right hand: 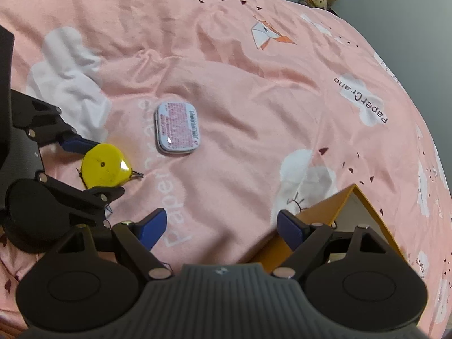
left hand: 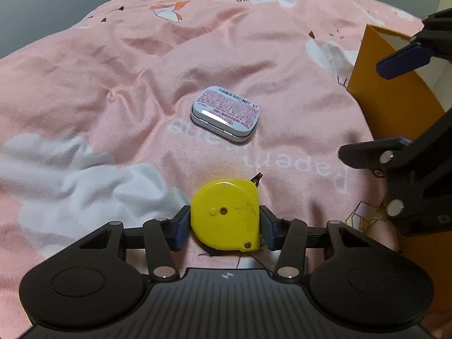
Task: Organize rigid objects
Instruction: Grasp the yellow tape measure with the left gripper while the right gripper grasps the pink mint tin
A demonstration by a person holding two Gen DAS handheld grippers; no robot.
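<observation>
The left gripper (left hand: 225, 224) had its jaws closed on the yellow tape measure (left hand: 226, 217), while the right gripper (right hand: 221, 228), jaws wide and empty, hung nearer the orange box (right hand: 325, 212).

A bed covered with a rumpled pink quilt (left hand: 118, 65), printed with white clouds, origami cranes and the words "PaperCrane", carries everything. On it a flat yellow plastic tape measure (left hand: 226, 214) lies on its side, its tape tip pointing away. A small rounded rectangular white tin with pink printed text (left hand: 225, 114) lies flat further out, apart from it. An open orange cardboard box (left hand: 395, 107) stands to the right.
</observation>
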